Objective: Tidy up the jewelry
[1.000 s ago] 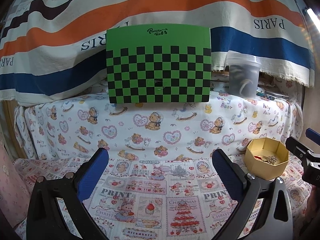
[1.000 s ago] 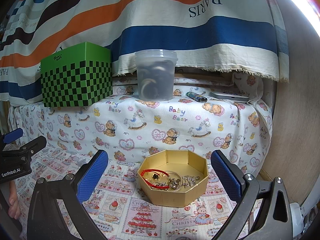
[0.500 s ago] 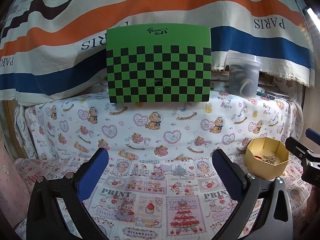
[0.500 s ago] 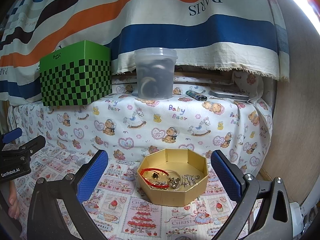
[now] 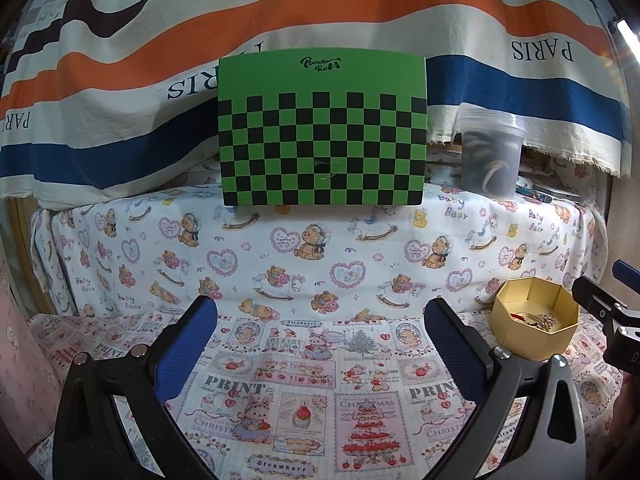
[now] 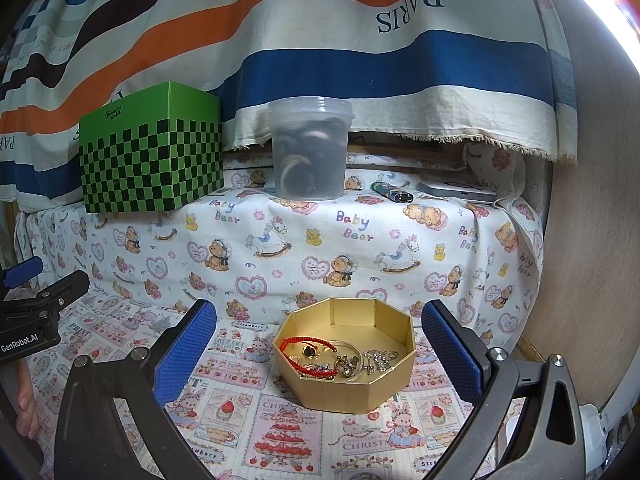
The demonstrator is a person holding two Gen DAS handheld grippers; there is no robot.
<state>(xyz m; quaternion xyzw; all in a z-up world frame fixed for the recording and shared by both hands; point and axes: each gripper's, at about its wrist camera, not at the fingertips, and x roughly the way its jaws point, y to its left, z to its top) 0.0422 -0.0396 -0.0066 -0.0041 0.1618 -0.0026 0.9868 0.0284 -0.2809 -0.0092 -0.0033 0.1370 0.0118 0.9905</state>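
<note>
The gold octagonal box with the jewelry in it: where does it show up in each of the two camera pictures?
Left wrist view: the gold octagonal box sits at the far right, low down.
Right wrist view: the box is low, just right of center, between the open gripper fingers.
Shared landmark: the green checkered box on the raised shelf behind.

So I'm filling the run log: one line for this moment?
left claw open | right claw open, before gold octagonal box | jewelry inside
</note>
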